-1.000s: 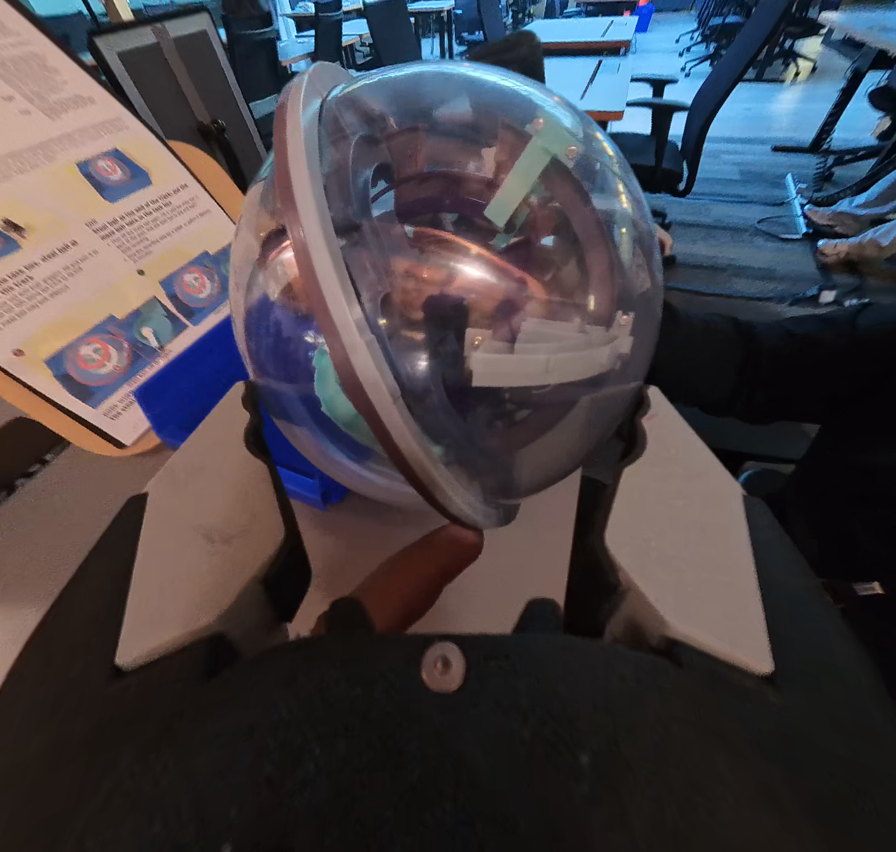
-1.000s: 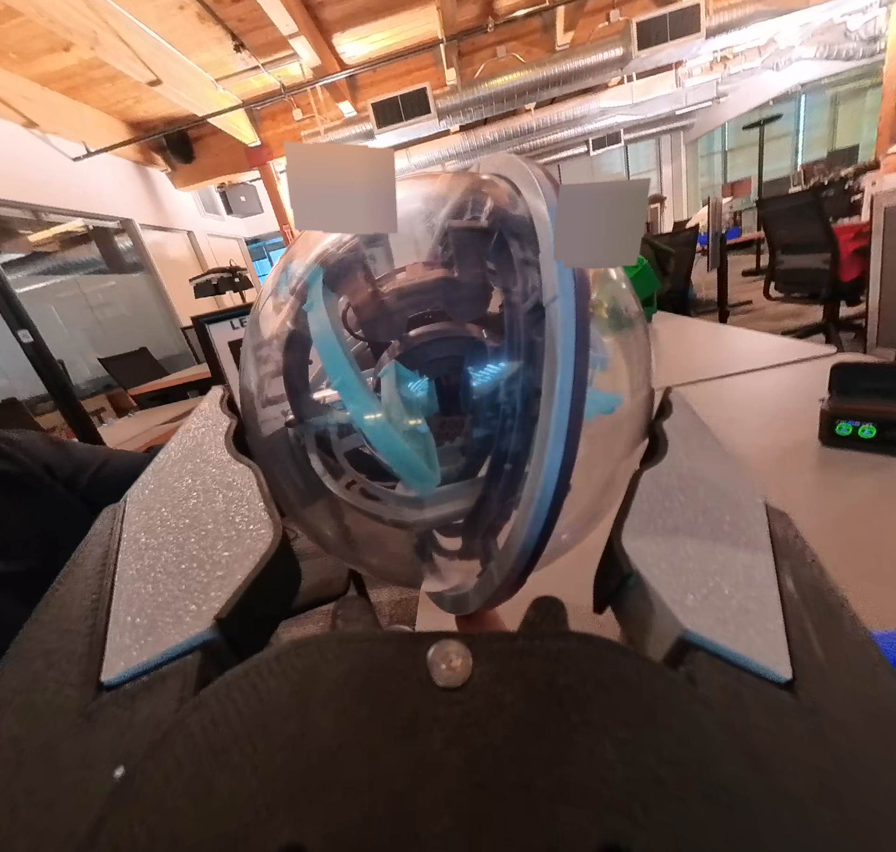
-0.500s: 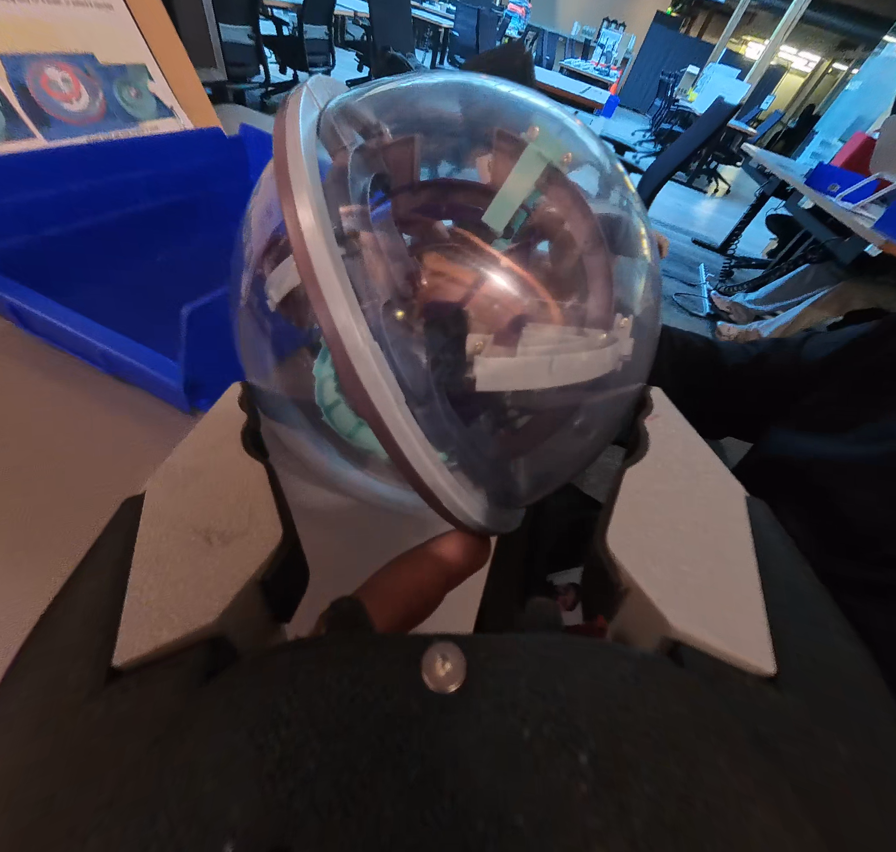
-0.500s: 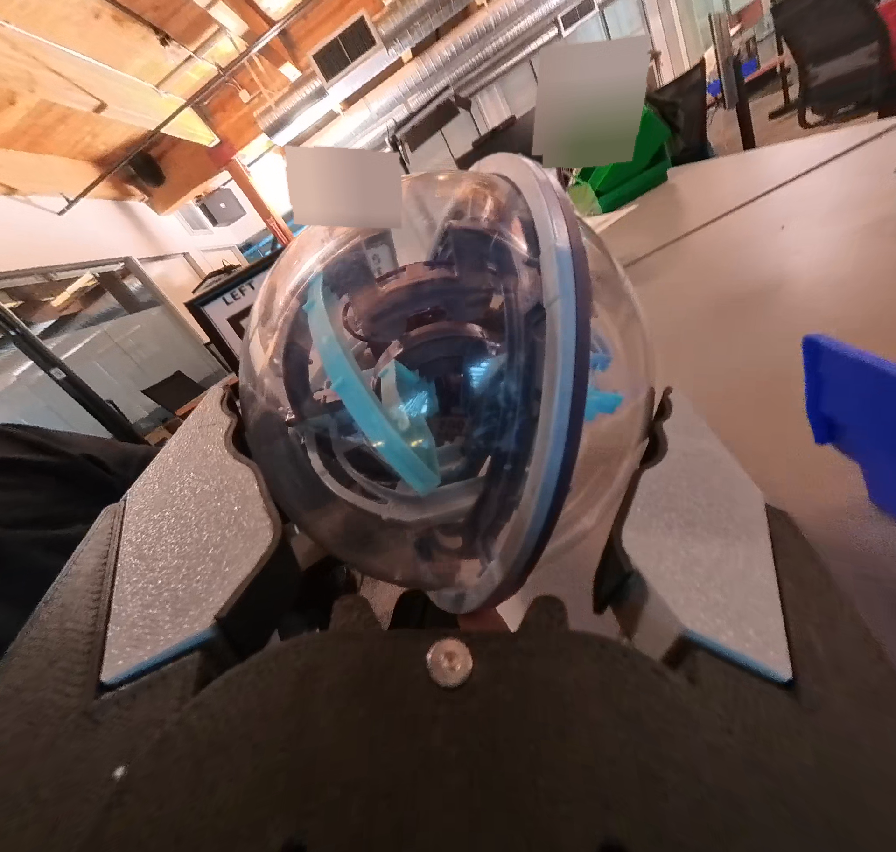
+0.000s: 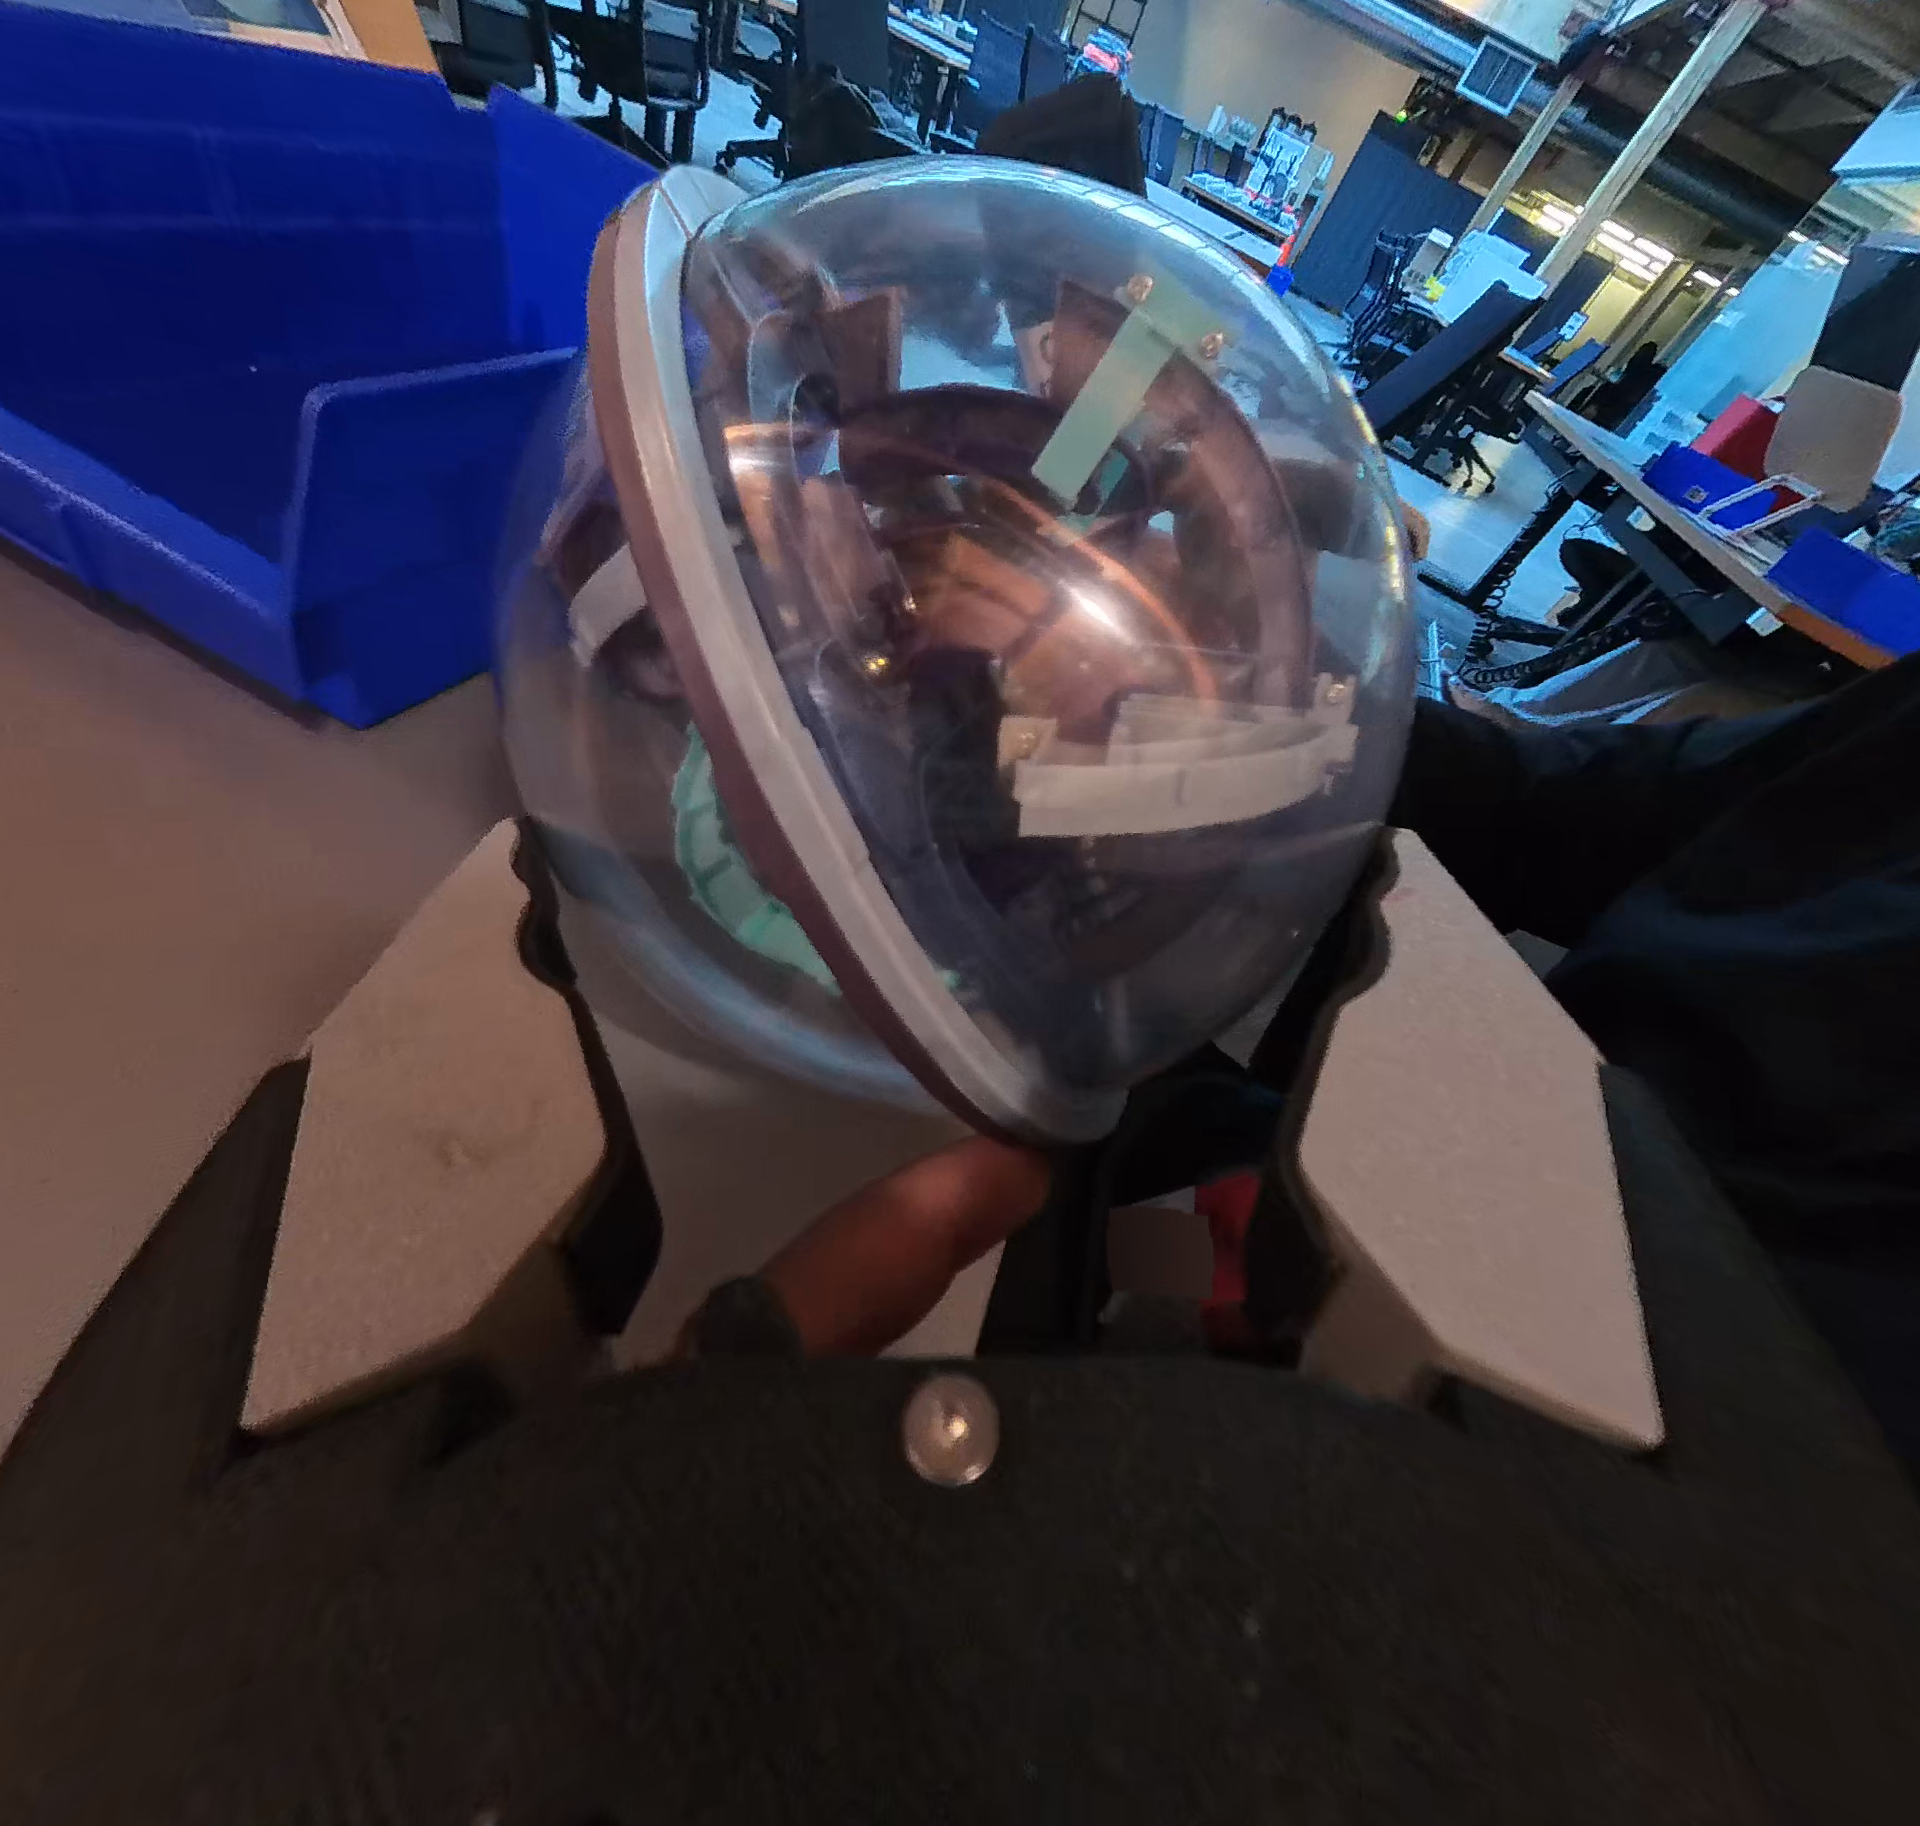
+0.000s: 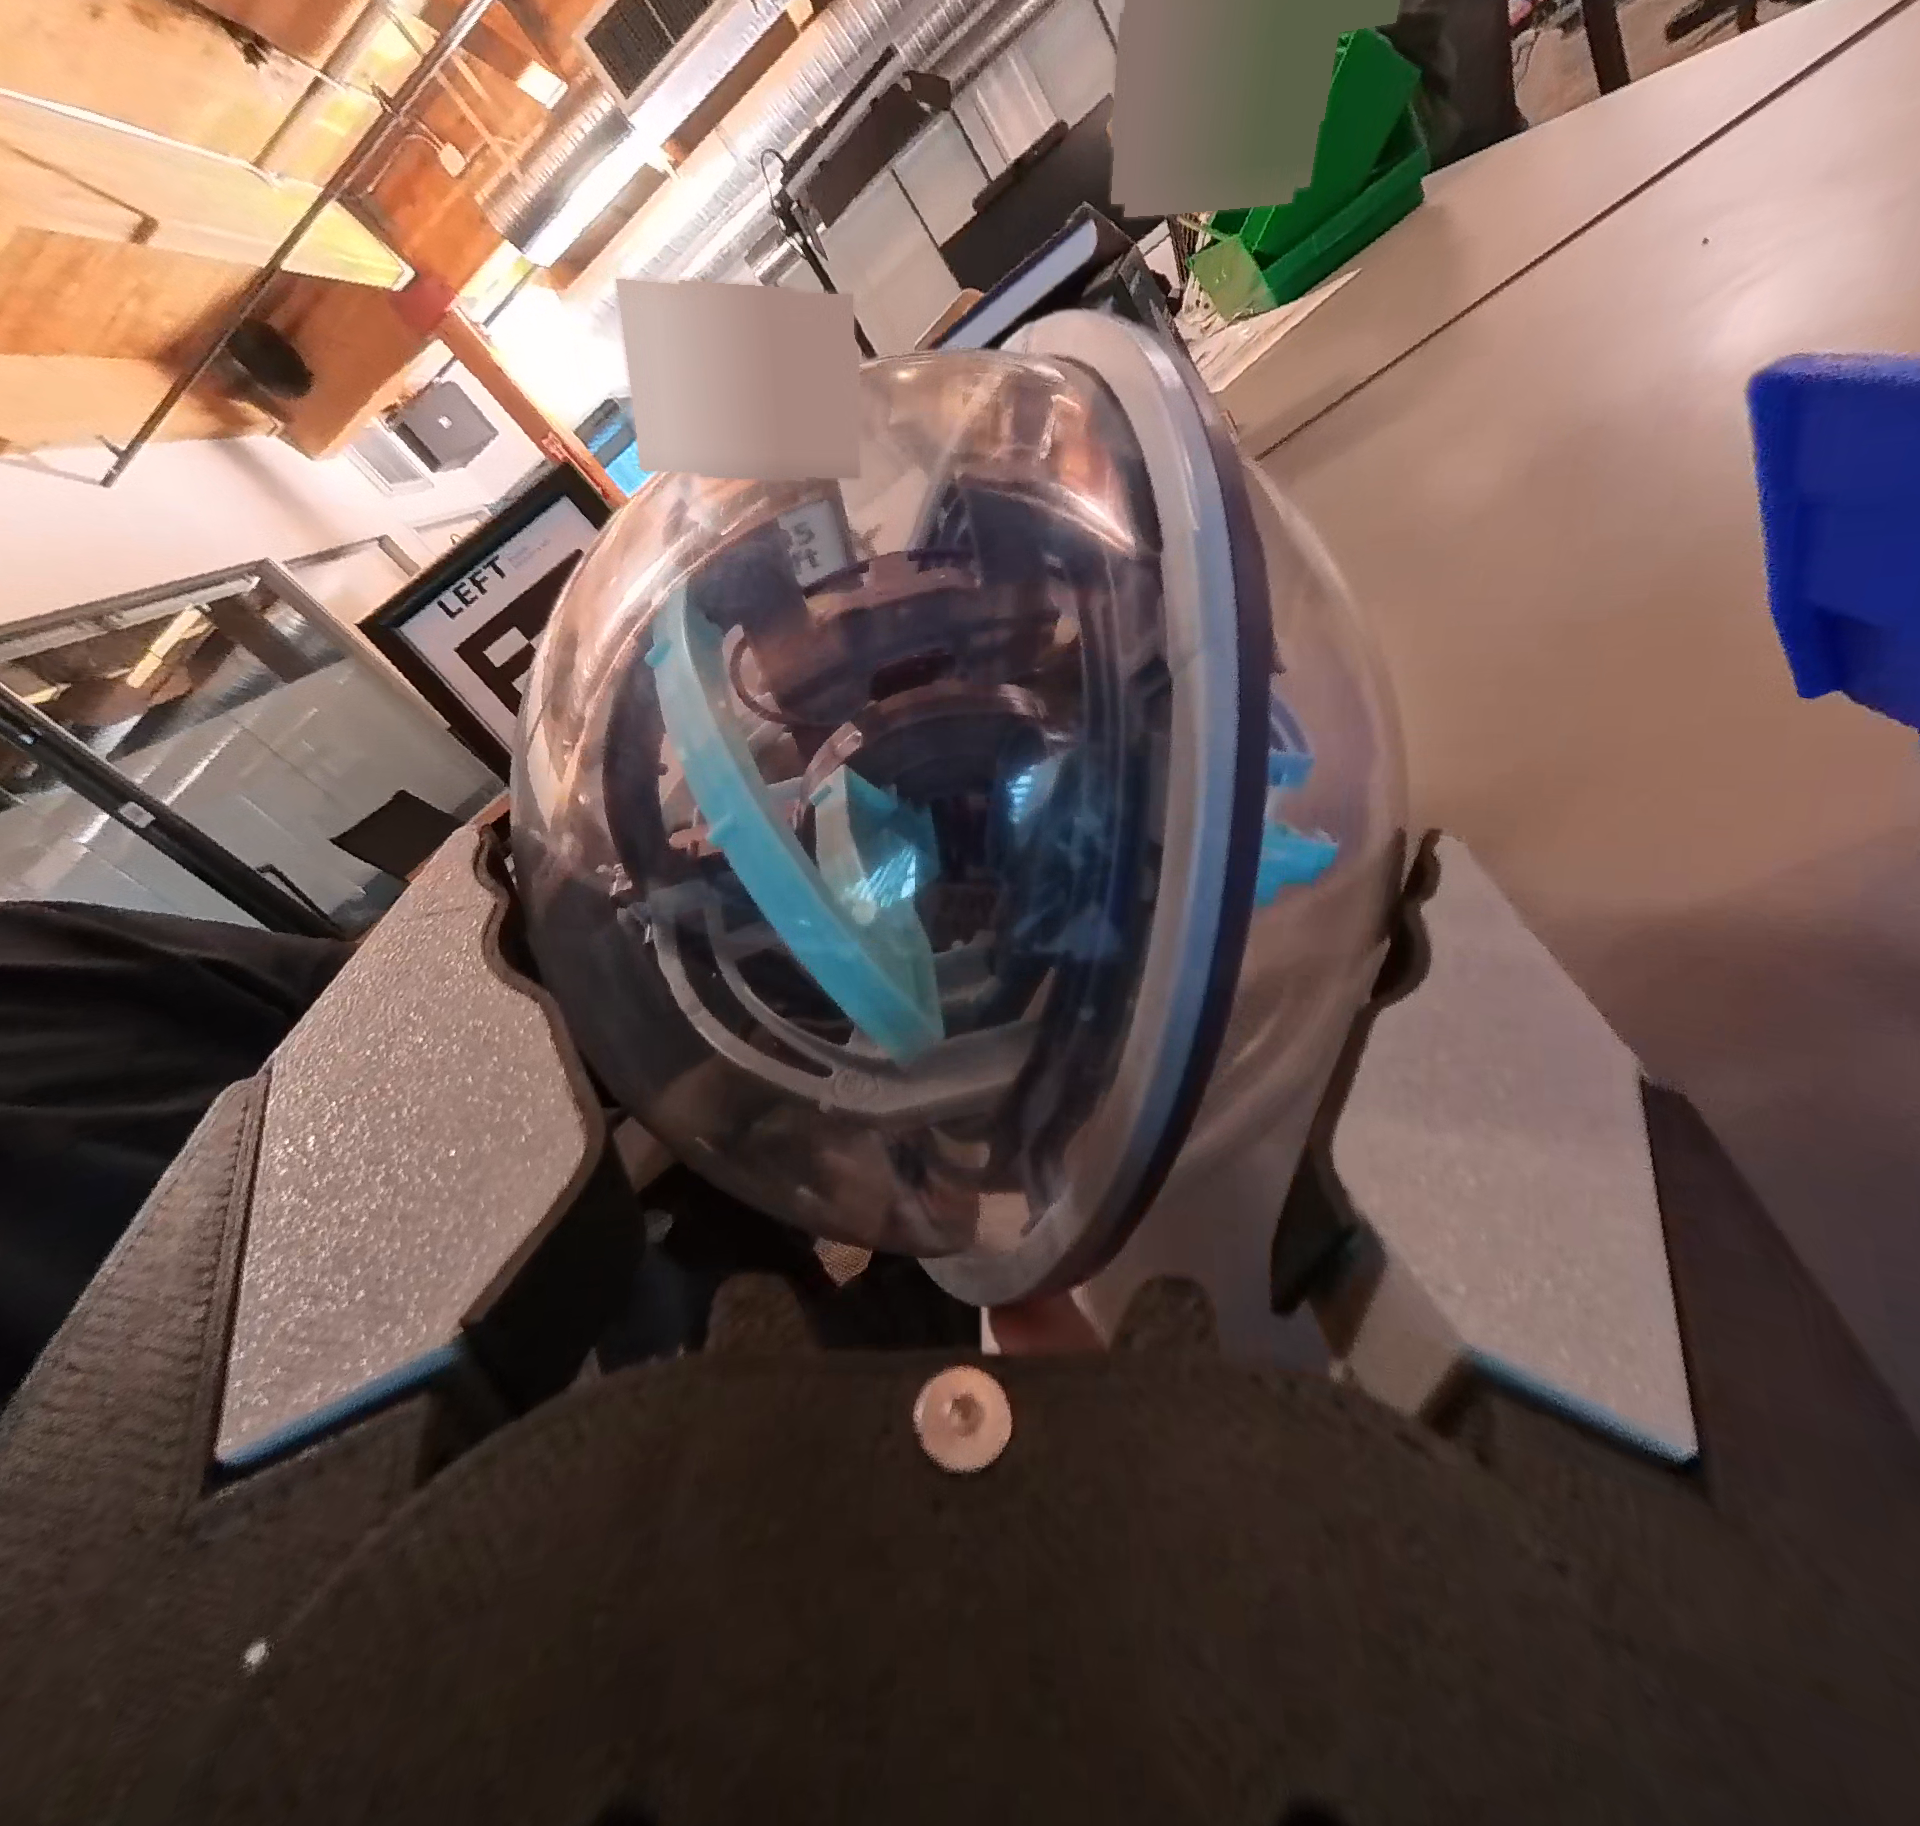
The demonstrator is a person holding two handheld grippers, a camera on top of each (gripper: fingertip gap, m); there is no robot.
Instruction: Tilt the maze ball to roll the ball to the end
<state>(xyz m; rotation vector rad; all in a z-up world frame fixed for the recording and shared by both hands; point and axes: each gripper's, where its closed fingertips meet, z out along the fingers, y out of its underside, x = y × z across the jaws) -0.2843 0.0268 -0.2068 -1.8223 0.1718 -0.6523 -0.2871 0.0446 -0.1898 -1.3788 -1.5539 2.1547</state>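
Both views have swung as the maze ball [image 5: 956, 633] tilts. Left gripper [image 5: 951, 903] and right gripper [image 6: 956, 903] each clamp its sides. Smooth, rigid shell looks slippery; hold across the widest part.

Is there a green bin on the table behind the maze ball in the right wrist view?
Yes, a green bin sits on the far part of the table, beyond the maze ball.

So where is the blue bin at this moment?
In the left wrist view the blue bin stands on the table at upper left, behind the maze ball. In the right wrist view only its corner shows, at the right edge.
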